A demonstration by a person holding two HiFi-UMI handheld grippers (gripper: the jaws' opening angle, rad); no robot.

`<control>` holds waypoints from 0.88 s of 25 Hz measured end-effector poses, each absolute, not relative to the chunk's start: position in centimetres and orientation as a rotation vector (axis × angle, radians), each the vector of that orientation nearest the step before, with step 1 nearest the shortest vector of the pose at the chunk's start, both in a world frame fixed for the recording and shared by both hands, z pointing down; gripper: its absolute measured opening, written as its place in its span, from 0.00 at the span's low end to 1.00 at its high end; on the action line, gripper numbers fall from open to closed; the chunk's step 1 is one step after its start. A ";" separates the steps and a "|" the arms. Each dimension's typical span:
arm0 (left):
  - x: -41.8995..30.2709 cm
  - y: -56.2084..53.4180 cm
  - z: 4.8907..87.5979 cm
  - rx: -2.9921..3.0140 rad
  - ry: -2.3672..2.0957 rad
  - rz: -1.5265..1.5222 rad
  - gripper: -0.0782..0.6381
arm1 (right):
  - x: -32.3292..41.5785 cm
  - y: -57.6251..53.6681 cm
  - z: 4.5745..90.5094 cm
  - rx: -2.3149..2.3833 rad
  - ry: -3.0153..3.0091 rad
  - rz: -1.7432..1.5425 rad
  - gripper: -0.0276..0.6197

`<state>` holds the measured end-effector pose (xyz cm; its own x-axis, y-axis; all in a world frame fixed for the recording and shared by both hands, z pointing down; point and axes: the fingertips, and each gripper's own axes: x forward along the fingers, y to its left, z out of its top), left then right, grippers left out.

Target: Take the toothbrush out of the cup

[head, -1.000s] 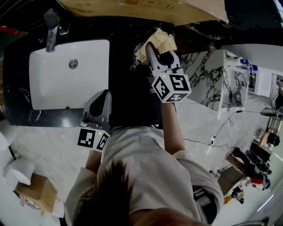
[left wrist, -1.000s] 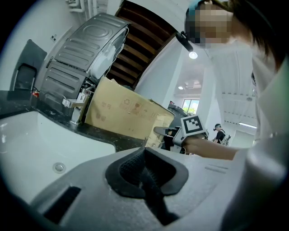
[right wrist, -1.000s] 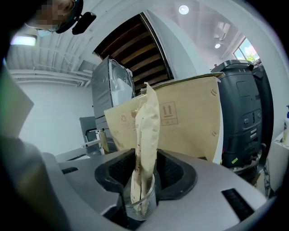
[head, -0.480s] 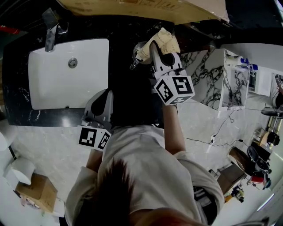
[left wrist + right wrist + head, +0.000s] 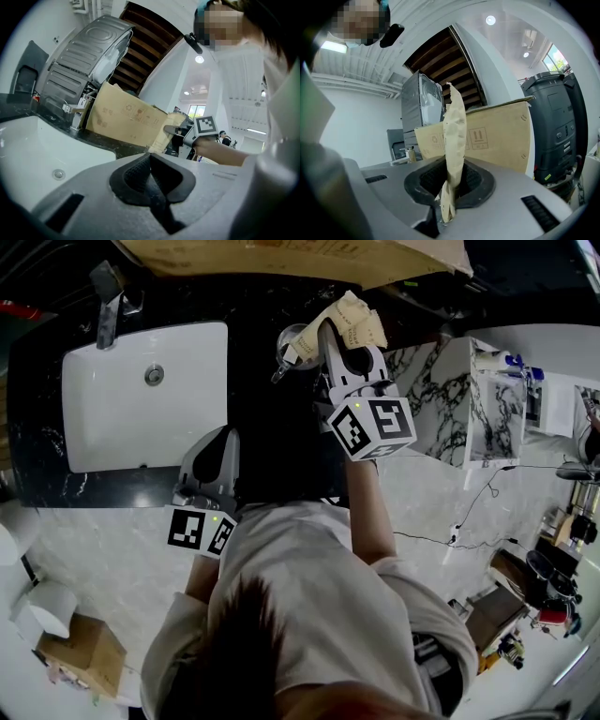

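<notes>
1. A toothbrush in a long, flat, beige kraft-paper sleeve [image 5: 352, 322] is pinched in the tongs of the right gripper [image 5: 450, 185]. The tongs have just been closing, and the sleeve is seen between the pads.
2. The toothbrush is held slanted over the far part of the glossy black stone worktop [image 5: 272, 456]. Its lower end is at or just above the clear glass cup [image 5: 287, 351]; whether that end is clear of the rim cannot be told.
3. The tongs of the left gripper [image 5: 151, 176] are pressed together with nothing between them. This gripper is held at the near edge of the worktop, just right of the white rectangular sink basin [image 5: 141, 399].
4. Risk: only paper is gripped. The sleeve is thin and creased, so it could be crushed or torn, or the brush inside could slide out.
5. Risk: if the lower end is caught on the rim, the light cup could be tipped or dragged. Nothing is steadying it, and the worktop under it is hard and slick, so a fall could chip or break it.
6. Textures: the pads of the tongs are black, ribbed rubber set in smooth grey plastic shells. A large, flat brown cardboard sheet [image 5: 281, 259] is propped along the far edge.
</notes>
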<state>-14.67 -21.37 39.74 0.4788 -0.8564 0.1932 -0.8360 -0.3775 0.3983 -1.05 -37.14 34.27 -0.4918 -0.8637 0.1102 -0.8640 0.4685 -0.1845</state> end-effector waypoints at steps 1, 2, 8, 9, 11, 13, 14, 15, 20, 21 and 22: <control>-14.7 -21.3 39.7 2.289 -1.408 -0.065 0.13 | -1.0 -37.1 34.0 1.585 -2.696 0.335 0.11; -14.7 -21.3 39.5 2.291 -1.413 -0.067 0.13 | -1.0 -37.0 33.7 1.588 -2.702 0.332 0.11; -15.2 -21.0 38.8 2.293 -1.468 -0.080 0.13 | -0.8 -36.4 31.3 1.626 -2.727 0.273 0.11; -15.3 -20.9 38.6 2.293 -1.475 -0.086 0.13 | -0.7 -36.4 31.0 1.632 -2.733 0.266 0.11; -15.6 -20.8 38.2 2.293 -1.492 -0.098 0.13 | -0.7 -36.2 30.2 1.642 -2.745 0.252 0.11; -15.8 -20.8 37.7 2.295 -1.510 -0.113 0.13 | -0.6 -35.9 29.2 1.657 -2.760 0.236 0.11; -15.8 -20.7 37.5 2.298 -1.517 -0.122 0.13 | -0.6 -35.7 28.7 1.664 -2.769 0.229 0.11; -15.9 -20.7 37.2 2.301 -1.522 -0.131 0.13 | -0.6 -35.6 28.2 1.669 -2.778 0.221 0.11; -15.8 -20.5 35.8 2.330 -1.535 -0.159 0.13 | -0.2 -34.4 26.0 1.689 -2.823 0.186 0.11; -15.7 -20.5 35.6 2.337 -1.535 -0.162 0.13 | 0.0 -34.2 25.5 1.701 -2.829 0.182 0.11; -15.7 -20.5 35.3 2.345 -1.534 -0.166 0.13 | 0.1 -34.0 25.0 1.711 -2.828 0.169 0.11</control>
